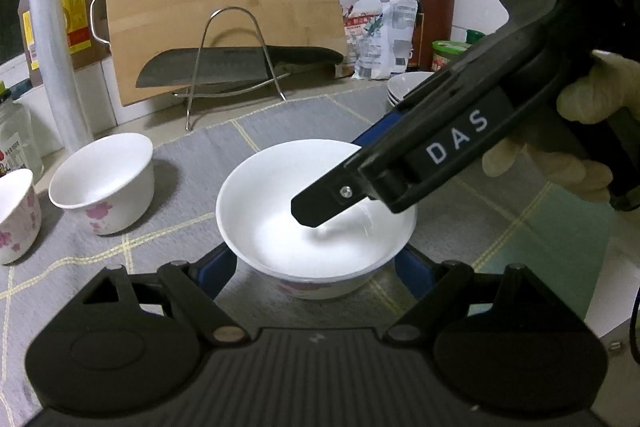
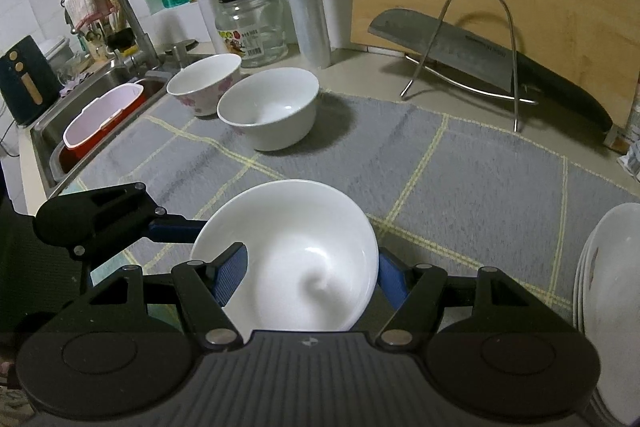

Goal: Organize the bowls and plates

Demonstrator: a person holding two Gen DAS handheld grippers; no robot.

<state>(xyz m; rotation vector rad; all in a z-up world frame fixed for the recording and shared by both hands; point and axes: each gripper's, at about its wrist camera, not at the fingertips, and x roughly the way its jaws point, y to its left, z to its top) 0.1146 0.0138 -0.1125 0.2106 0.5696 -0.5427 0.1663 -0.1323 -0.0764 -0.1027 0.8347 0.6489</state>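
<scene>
Holding one white bowl [image 1: 316, 223] between two tools, low over the grey mat [image 1: 248, 143] on the table.

Left tool [image 1: 316, 269] straddles the bowl at 6 o'clock, blue pads against its sides; right tool [image 2: 308, 267] pinches the rim, one pad inside, one outside. Glazed ceramic: stiff, slick, chip-prone, moderately heavy, so I'd judge the wall just under the rim the safest hold. Two more bowls [image 2: 268, 107] sit at 11 o'clock, stacked plates [image 2: 608, 279] at 3.
</scene>
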